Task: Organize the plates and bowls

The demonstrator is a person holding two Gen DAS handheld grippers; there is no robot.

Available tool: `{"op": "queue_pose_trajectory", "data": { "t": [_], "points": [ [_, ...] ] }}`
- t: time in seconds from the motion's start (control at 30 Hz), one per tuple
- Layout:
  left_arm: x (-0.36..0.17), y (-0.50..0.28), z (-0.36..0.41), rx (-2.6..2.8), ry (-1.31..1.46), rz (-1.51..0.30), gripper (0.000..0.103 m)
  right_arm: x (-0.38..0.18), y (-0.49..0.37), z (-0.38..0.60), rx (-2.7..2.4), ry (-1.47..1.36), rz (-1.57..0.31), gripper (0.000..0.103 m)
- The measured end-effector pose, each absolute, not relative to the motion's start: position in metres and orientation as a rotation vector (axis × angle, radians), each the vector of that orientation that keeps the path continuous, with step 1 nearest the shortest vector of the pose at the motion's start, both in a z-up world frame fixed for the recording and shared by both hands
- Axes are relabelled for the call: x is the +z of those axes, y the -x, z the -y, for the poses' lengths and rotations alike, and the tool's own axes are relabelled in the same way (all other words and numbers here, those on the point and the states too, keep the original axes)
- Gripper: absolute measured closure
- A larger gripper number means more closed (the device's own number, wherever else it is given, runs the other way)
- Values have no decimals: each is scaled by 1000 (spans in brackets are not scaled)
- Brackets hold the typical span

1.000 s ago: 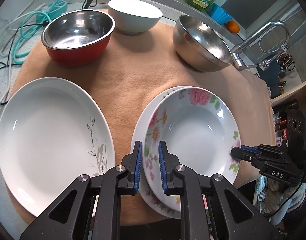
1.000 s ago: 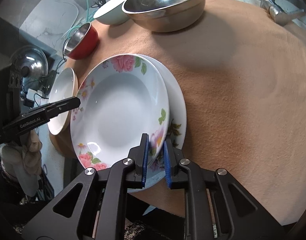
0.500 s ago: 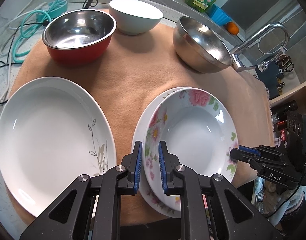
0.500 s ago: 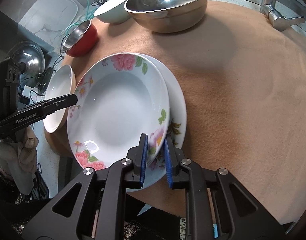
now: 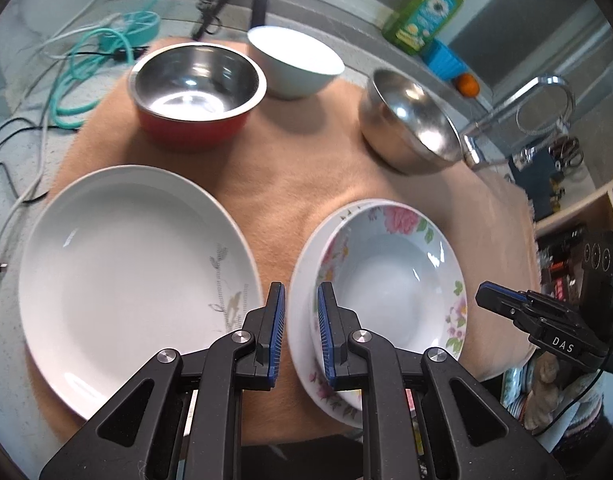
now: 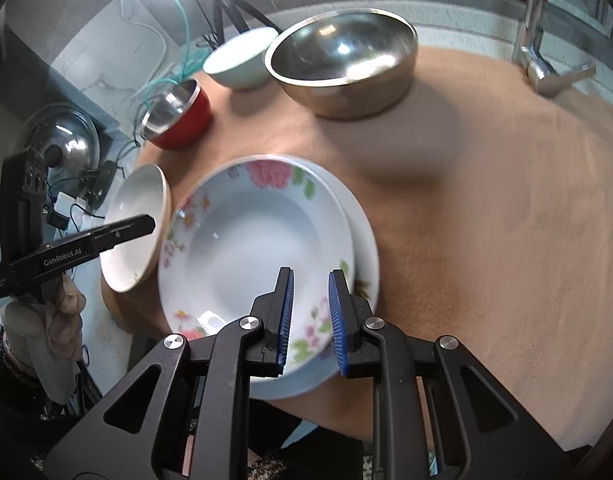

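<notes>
Two plates are stacked on my tan cloth [image 5: 306,168]: the floral plate [image 5: 390,280] sits on a second plate [image 5: 302,264], a bit off-centre. My left gripper [image 5: 300,320] hovers at the floral plate's left rim and my right gripper [image 6: 310,308] above its near right rim, both pinched nearly closed on nothing. The big white plate [image 5: 126,272] lies just left of it. The red bowl [image 5: 194,92], white bowl [image 5: 294,64] and steel bowl [image 5: 410,124] sit beyond it.

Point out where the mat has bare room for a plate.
The widest bare stretch of mat lies right of the floral plate stack, this side of the steel bowl and faucet. A smaller patch sits between the red bowl, the steel bowl and the stack. Around the big white plate it is crowded.
</notes>
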State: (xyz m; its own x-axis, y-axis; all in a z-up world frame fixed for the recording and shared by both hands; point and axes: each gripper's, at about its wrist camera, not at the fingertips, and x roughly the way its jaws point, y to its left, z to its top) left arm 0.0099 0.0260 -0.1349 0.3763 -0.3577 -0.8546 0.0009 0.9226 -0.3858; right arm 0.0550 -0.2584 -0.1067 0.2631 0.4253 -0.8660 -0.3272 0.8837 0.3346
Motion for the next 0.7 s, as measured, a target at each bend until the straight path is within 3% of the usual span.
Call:
{"op": "queue_pose_trajectory", "data": {
  "t": [0.33, 0.57, 0.7],
  "points": [
    [-127, 15, -78, -54, 416, -1093, 88, -100, -67, 208, 631, -96, -1175, 84],
    [-131, 38, -123, 102, 472, -1065, 87, -106, -78, 155, 750, -51, -1200, 73],
    [-134, 51, -146, 187, 491, -1050, 85, -113, -85, 129, 796, -44, -1227, 73]
  ]
}}
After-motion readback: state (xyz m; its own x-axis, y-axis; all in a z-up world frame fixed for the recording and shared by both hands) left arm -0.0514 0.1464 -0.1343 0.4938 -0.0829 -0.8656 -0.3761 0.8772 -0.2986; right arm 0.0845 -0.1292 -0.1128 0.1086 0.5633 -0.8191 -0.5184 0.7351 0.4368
